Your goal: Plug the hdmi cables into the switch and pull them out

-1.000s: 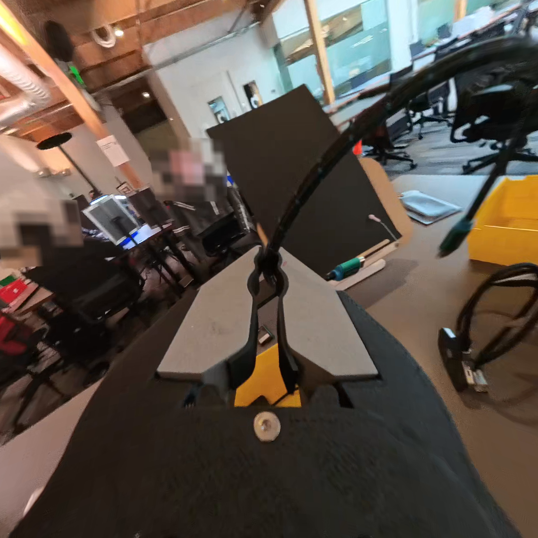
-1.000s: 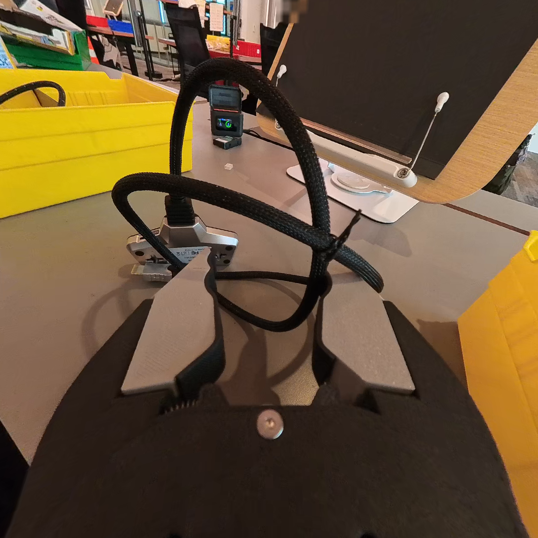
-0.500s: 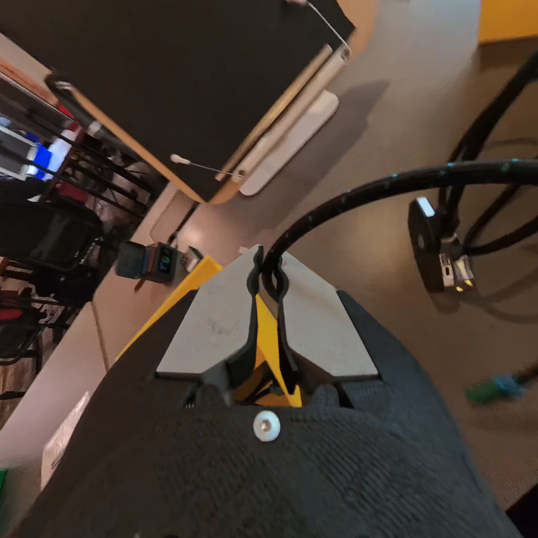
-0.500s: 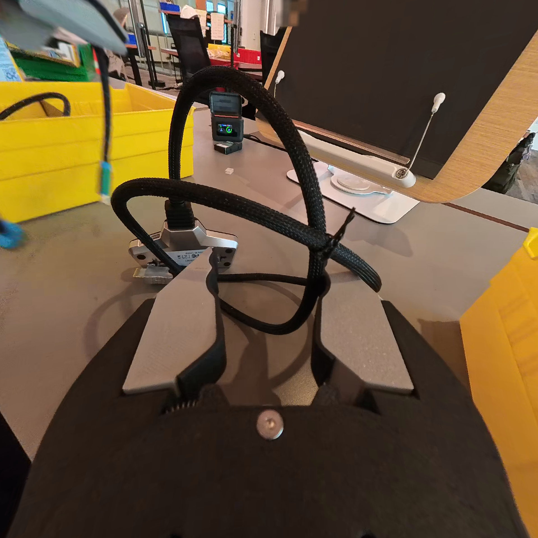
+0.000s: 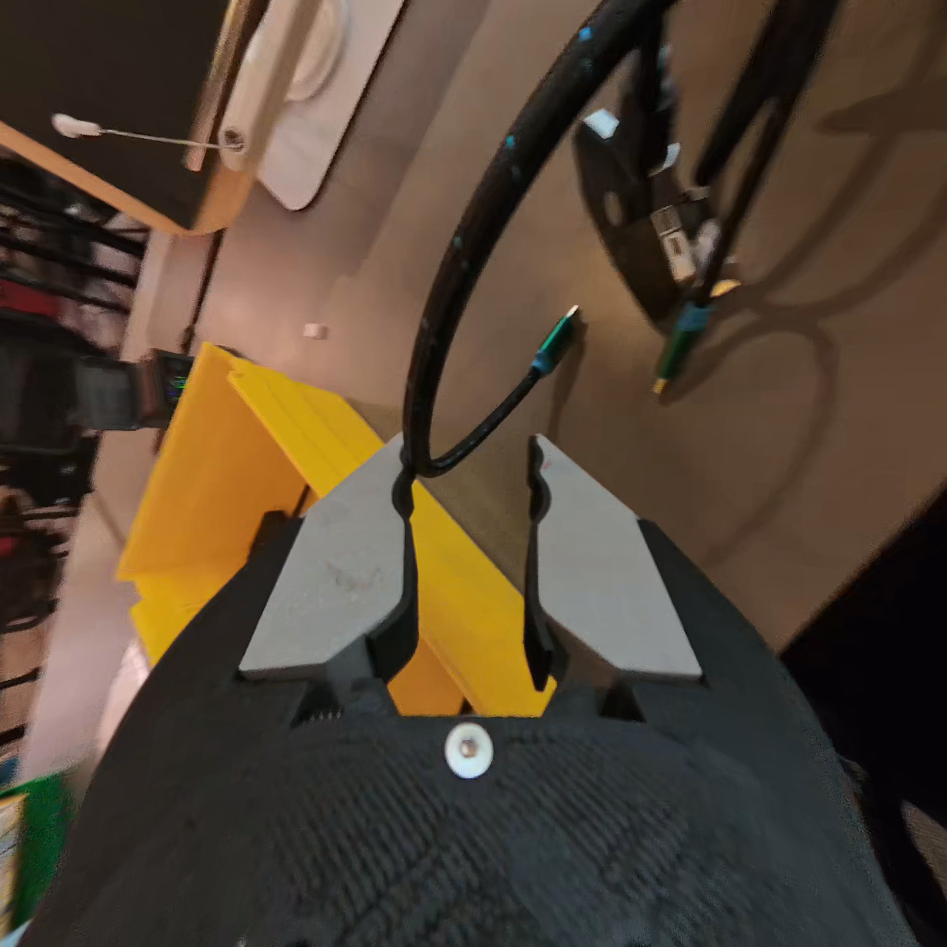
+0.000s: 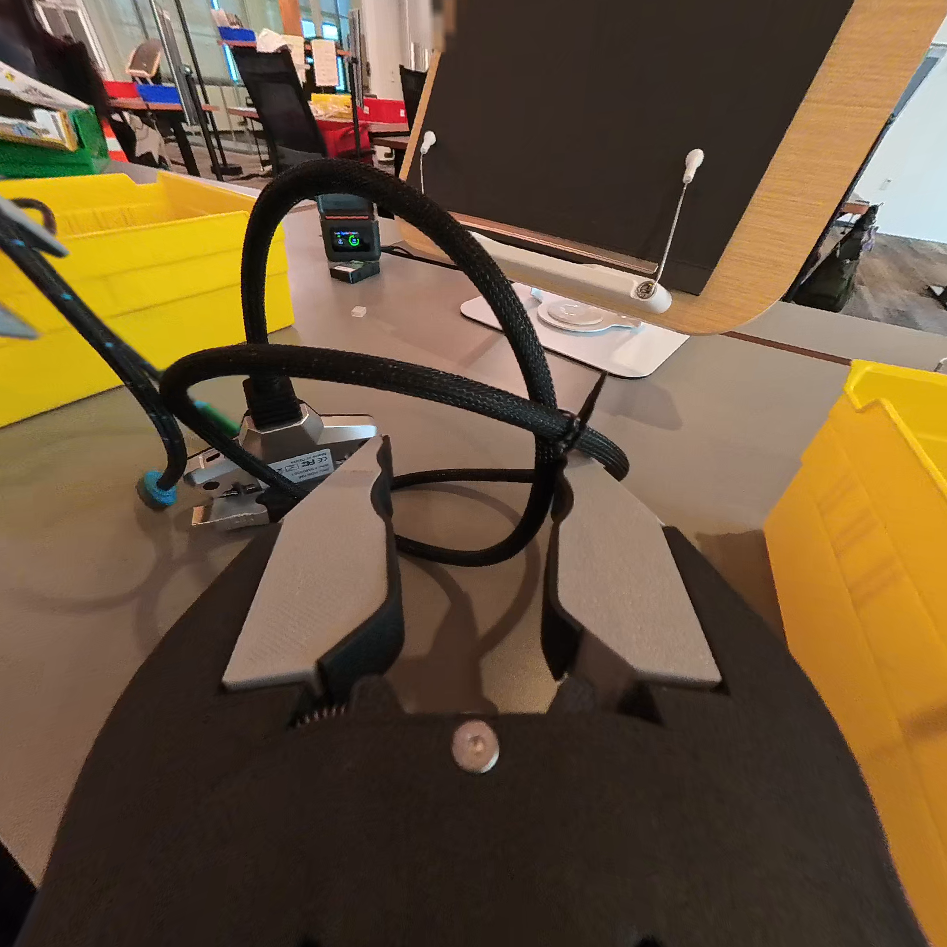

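My left gripper (image 5: 469, 458) has its jaws spread apart, tilted over the grey table (image 5: 768, 461). A thin black cable (image 5: 451, 276) with blue flecks still touches the tip of my left finger (image 5: 405, 461) and loops away from it, but nothing is pinched. Its green-sleeved plug (image 5: 556, 341) hangs just past the fingertips, and a second green plug (image 5: 681, 348) dangles farther right, close to the switch (image 5: 671, 241) (blurred in this view). A yellow bin (image 5: 246, 461) lies beneath and to the left of the fingers.

My right gripper (image 6: 471, 476) is also open, low over the table, holding nothing. Between and just beyond its fingers lies a thinner black cord (image 6: 461, 556). The silver switch (image 6: 287, 456) rests on the table just past the left finger, with a thick braided black cable (image 6: 389, 215) rising from its top, arching high and coming down to a zip tie (image 6: 574, 425) near the right finger. The flecked cable (image 6: 92, 328) drops in from the left beside the switch, one blue-ended plug (image 6: 156, 492) touching the table there. I cannot tell whether any plug sits in a port.

Yellow bins sit at far left (image 6: 153, 266) and near right (image 6: 871, 563); a wood-edged black board (image 6: 666, 128) stands behind.
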